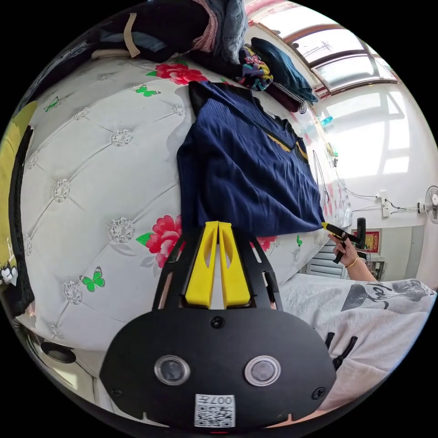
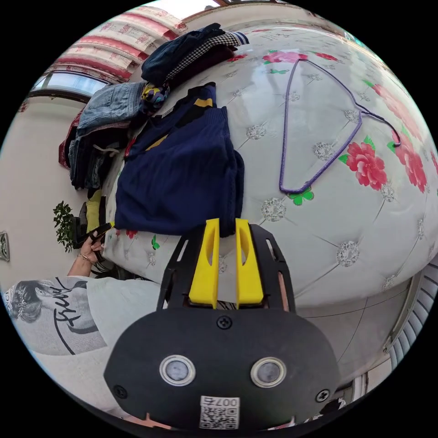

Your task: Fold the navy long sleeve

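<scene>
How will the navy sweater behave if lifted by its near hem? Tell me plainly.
The navy sweater is a soft knit lying in folded layers on the bed, so it will probably droop and unfold. It looks thick, so likely somewhat weighty. The ribbed knit should grip well between the jaws.

We see a tufted floral bed (image 2: 319, 219), purple hanger (image 2: 319, 132) lying on it, clothes pile (image 2: 114, 123) at its far edge, potted plant (image 2: 64, 223) beside it.
</scene>
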{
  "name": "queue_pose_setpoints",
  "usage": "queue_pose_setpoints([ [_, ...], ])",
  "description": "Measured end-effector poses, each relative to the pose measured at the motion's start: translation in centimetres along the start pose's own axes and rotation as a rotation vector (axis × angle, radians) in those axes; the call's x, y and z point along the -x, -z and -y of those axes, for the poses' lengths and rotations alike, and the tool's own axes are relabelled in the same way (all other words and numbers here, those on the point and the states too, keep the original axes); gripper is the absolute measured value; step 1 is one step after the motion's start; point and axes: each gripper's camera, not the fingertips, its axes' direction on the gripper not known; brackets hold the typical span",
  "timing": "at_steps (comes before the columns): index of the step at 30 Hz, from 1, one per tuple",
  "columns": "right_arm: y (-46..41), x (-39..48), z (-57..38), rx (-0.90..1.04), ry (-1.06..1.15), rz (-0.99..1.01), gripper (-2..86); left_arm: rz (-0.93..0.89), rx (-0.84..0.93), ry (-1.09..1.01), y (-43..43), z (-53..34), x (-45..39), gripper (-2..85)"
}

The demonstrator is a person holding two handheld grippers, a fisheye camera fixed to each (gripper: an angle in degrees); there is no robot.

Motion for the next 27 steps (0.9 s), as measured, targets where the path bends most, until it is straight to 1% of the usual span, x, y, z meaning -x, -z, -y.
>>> queue_pose_setpoints([
  [2, 0.1, 0.1, 0.0, 0.004, 0.002, -0.030, 1.9, -0.020, -0.041, -0.014, 1.2, -1.2, 0.0, -0.8],
  [5, 1.1, -0.2, -0.8, -0.041, 0.004, -0.009, 1.1, -0.041, -0.093, -0.002, 2.8, -3.6, 0.6, -0.5],
  [7, 1.7, -0.6, -1.3, -0.064, 0.002, 0.012, 1.1, -0.016, -0.117, -0.017, 3.3, -4.7, 0.7, 0.2],
  [9, 1.9, -1.2, -1.7, -0.080, -0.024, 0.004, 1.1, 0.004, -0.134, -0.047, 3.5, -5.0, 0.5, 4.7],
  [10, 1.9, -1.3, -1.7, -0.080, -0.029, 0.005, 1.1, 0.003, -0.136, -0.053, 3.5, -4.9, 0.4, 5.1],
  [13, 1.2, -1.8, -1.4, -0.059, -0.046, 0.033, 0.8, 0.005, -0.075, -0.082, 1.8, -3.6, 0.2, 5.5],
  [15, 0.6, -1.9, -1.1, -0.029, -0.059, 0.016, 0.3, 0.074, 0.031, -0.058, -0.3, -2.8, 0.2, 0.5],
  [17, 0.7, -2.0, -1.0, -0.011, -0.057, 0.007, 0.0, 0.083, 0.031, -0.073, -0.2, -2.9, 0.0, -0.4],
  [19, 2.1, -2.2, -1.3, -0.052, -0.039, 0.035, -0.1, 0.047, 0.011, -0.108, 1.0, -3.4, -0.5, -0.7],
  [21, 4.8, -2.7, -2.2, -0.137, -0.009, 0.130, -0.2, -0.017, -0.090, -0.173, 4.0, -5.2, -1.1, -0.9],
  [23, 6.7, -3.3, -3.2, -0.187, 0.003, 0.197, -0.2, -0.072, -0.167, -0.187, 6.4, -7.2, -0.9, -0.9],
  [27, 8.8, -4.7, -5.9, -0.207, -0.009, 0.303, -0.2, -0.220, -0.271, -0.129, 9.6, -12.4, 1.0, -1.0],
])
